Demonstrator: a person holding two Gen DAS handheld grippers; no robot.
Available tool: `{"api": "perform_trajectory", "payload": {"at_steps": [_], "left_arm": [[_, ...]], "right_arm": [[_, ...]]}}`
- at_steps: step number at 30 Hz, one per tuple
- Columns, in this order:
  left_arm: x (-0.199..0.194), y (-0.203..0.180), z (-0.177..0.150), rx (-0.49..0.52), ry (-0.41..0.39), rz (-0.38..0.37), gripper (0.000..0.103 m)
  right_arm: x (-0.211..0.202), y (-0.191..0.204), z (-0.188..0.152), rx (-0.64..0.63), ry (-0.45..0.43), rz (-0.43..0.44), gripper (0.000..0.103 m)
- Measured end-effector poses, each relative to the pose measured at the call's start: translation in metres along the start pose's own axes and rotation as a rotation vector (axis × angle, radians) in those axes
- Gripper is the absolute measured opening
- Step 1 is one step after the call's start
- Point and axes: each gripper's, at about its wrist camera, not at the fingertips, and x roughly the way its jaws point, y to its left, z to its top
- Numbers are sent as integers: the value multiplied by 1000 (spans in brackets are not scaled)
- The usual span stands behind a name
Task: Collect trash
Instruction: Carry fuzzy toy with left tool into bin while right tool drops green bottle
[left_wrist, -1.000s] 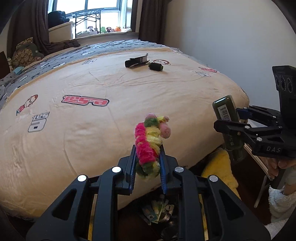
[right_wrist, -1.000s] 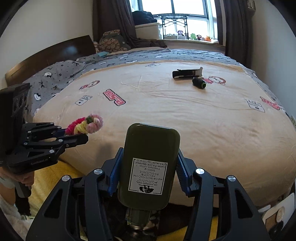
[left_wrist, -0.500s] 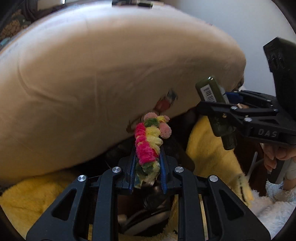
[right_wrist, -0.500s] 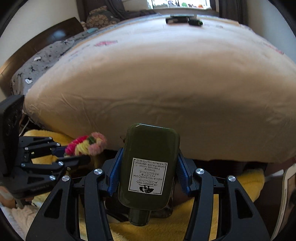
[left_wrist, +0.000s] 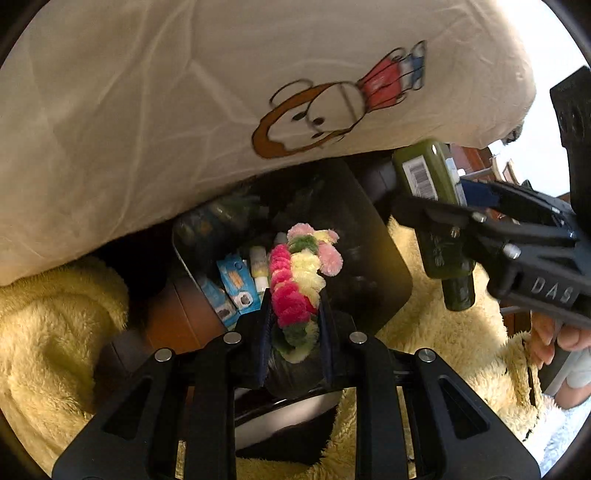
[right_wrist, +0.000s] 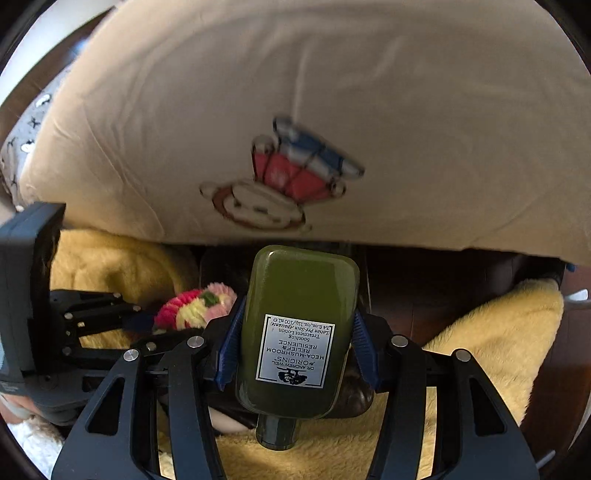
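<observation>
Drop-off step: left tool (left_wrist: 293, 321) clamped tight on pom-pom string (left_wrist: 299, 280), right tool (right_wrist: 295, 354) gripping green bottle (right_wrist: 295, 328), both poised over bin (left_wrist: 373, 236). Next up, probably: open up, let both fall clear inside.

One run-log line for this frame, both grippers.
left gripper: shut on fuzzy scrunchie | right gripper: shut on green lotion bottle | both above open trash bin by the bed | nothing released
</observation>
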Motion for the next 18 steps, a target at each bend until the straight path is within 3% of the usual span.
{"api": "perform_trajectory", "payload": {"at_steps": [4,5,6,7,8,10,18], "left_arm": [[6,-2,-3,2,13,-7,24],[7,-2,-3,3,20,-15,34],[8,-1,-2,0,27,-13,41],[8,0,-3,-3,26,-6,47],[8,0,-2,-7,25,-1,47],[7,3,-3,-20,15,9,47],[-39,6,-1,-3,-109,96,78]], "right_arm": [[7,-3,-1,12,30,0,56],[8,-4,0,12,38,-6,58],[10,-4,2,16,43,-14,64],[10,-5,4,27,40,-20,79],[9,-7,3,37,32,-27,84],[3,-11,4,56,11,-38,84],[-28,-20,12,88,-80,-26,91]]}}
